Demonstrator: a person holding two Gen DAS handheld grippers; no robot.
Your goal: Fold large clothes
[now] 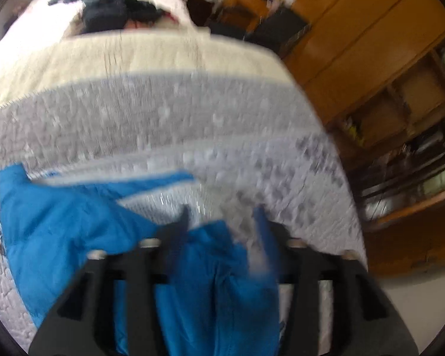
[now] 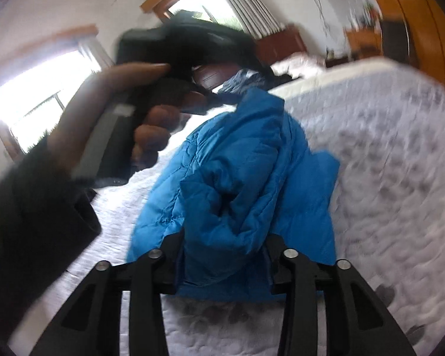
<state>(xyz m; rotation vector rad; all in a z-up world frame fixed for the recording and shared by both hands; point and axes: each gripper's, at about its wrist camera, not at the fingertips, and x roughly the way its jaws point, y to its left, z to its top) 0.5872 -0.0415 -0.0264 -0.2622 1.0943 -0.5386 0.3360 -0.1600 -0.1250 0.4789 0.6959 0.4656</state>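
Blue jacket (image 2: 237,184) bunched between both grippers' parted jaws; grip on it unclear.

Motion blur throughout; blue jacket (image 1: 59,222) cut off below; shelf contents (image 1: 415,154) unreadable.

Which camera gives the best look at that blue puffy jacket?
The right wrist view: the blue jacket fills mid-frame, crumpled on the bed. The left wrist view is blurred, showing only parts of it.
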